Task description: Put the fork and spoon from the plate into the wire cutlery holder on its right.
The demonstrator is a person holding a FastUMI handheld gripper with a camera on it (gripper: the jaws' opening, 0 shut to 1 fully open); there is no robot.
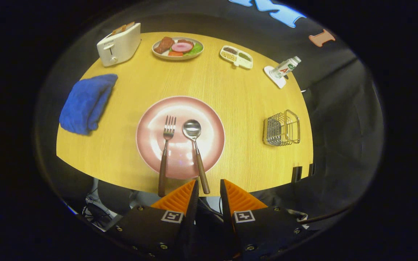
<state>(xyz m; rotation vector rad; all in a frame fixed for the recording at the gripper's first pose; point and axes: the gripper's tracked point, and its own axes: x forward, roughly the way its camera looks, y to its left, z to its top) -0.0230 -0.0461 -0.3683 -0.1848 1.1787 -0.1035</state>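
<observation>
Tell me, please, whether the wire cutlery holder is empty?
Empty: the wire cutlery holder holds nothing; the fork and spoon lie on the pink plate.

The round light-wood desk [230, 98] showed fine matt grain. The pink plate [209, 119] looked glossy. The fork [168, 132] and spoon [192, 129] had shiny metal heads and brown wooden-looking handles. The chrome wire holder [281, 129] gleamed; the blue cloth [85, 103] looked soft, nappy.
</observation>
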